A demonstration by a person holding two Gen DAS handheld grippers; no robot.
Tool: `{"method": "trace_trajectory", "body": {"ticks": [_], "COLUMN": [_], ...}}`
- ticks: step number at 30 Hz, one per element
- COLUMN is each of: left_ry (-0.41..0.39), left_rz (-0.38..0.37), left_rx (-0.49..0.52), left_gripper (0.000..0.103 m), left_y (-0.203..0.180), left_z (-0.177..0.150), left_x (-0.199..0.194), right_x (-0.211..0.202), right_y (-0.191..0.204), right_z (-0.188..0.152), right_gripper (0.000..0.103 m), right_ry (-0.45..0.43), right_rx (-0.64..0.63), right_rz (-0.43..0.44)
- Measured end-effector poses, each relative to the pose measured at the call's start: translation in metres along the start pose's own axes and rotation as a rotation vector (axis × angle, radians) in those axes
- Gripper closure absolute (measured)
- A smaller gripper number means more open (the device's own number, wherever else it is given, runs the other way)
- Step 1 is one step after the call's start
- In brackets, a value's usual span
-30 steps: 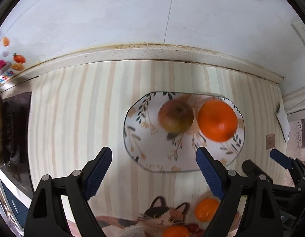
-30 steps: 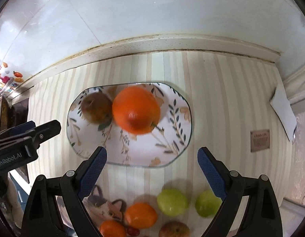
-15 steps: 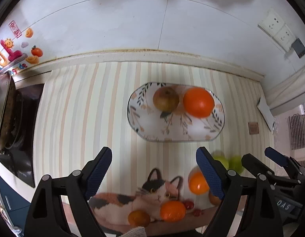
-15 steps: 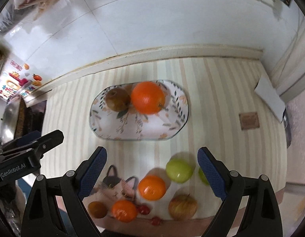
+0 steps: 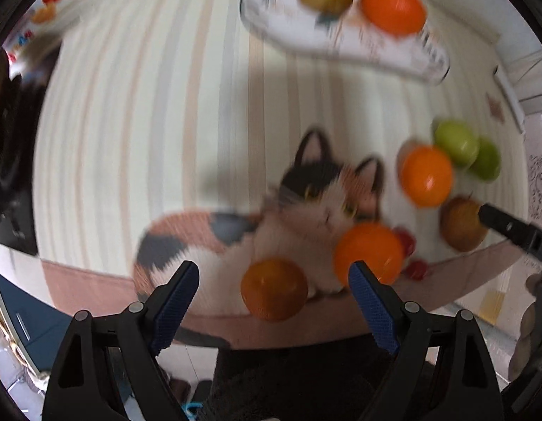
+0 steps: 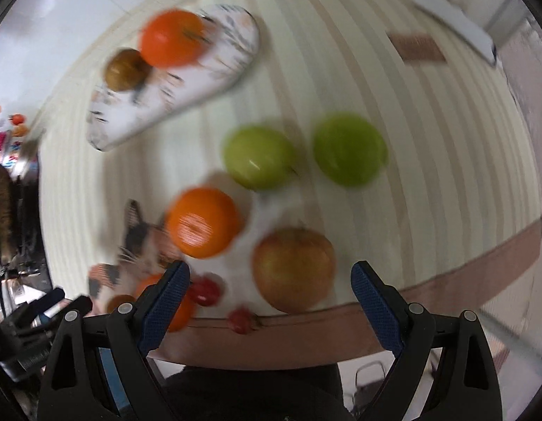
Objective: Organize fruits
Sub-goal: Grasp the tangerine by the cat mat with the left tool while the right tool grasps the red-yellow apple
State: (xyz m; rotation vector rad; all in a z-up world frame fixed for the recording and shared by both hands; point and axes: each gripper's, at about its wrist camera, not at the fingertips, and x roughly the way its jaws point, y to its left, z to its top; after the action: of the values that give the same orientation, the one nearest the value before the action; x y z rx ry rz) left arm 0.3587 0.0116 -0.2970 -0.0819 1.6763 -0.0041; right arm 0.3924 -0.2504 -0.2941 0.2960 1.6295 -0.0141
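A: Both are gaping wide, holding nothing: left hand-held gripper (image 5: 273,287) hovering over a small orange (image 5: 273,289), right hand-held gripper (image 6: 271,286) over a russet apple (image 6: 293,269).

B: The plate (image 6: 215,56) is sitting at eleven o'clock, carrying two fruits.

A: Smooth round skins could be slipping between ribbed pads, rolling off the desk (image 6: 394,105) edge; blur is possibly hiding more.

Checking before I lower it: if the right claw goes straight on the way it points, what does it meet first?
Most likely the reddish-yellow apple, which lies between the open right claw fingers; blur leaves depth uncertain.
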Motion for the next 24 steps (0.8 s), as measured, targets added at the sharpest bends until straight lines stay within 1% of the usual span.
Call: {"method": "trace_trajectory", "body": {"ticks": [3,7,9,13,14,16,17,18,19,20,22,23,24], "left_ry": [0.049,0.085,0.1,0.11,0.111,0.117,0.118,0.113,0.106,0.102,0.097,0.09,0.083], "left_rz": [-0.016,-0.027,-0.041,-0.046,-0.043,-0.052,-0.052,-0.045,-0.04,-0.039,-0.053,-0.051,-0.045], "left_rx": [-0.011,-0.021,-0.03,-0.036,-0.037,-0.038,-0.042,-0.043,-0.045,-0.049,-0.06,-0.058,-0.055], "left_gripper": [0.016,0.016,0.016,0.017,0.018,0.028,0.031,0.037,0.044,0.048,0.049,0.049,0.049], "left_y": [-0.002,-0.004,-0.004,-0.007,-0.007,-0.005,-0.004,-0.004,-0.003,-0.002,-0.001,0.001,0.002], "left_z": [-0.009,-0.014,-0.015,-0.017,-0.017,-0.016,-0.016,-0.016,-0.016,-0.016,-0.015,-0.015,-0.016], "left_x": [0.022,0.041,0.047,0.057,0.059,0.063,0.064,0.065,0.065,0.066,0.065,0.066,0.065], "right_x": [0.017,0.033,0.039,0.047,0.049,0.053,0.054,0.056,0.058,0.06,0.063,0.062,0.061], "right_y": [-0.011,-0.021,-0.022,-0.021,-0.021,-0.02,-0.019,-0.017,-0.016,-0.016,-0.011,-0.009,-0.008], "right_z": [-0.004,-0.006,-0.004,0.0,0.0,0.0,0.0,0.001,0.001,0.001,0.001,0.001,0.001], "right_gripper": [0.008,0.008,0.008,0.008,0.008,0.009,0.01,0.011,0.015,0.021,0.028,0.032,0.034], "right_ry": [0.027,0.052,0.056,0.064,0.066,0.072,0.074,0.076,0.079,0.086,0.087,0.077,0.073], "right_rx": [0.033,0.067,0.074,0.081,0.082,0.081,0.082,0.082,0.08,0.082,0.081,0.072,0.067], "right_rz": [-0.003,0.012,0.013,0.02,0.018,0.022,0.026,0.026,0.023,0.021,0.017,0.011,0.013]}}
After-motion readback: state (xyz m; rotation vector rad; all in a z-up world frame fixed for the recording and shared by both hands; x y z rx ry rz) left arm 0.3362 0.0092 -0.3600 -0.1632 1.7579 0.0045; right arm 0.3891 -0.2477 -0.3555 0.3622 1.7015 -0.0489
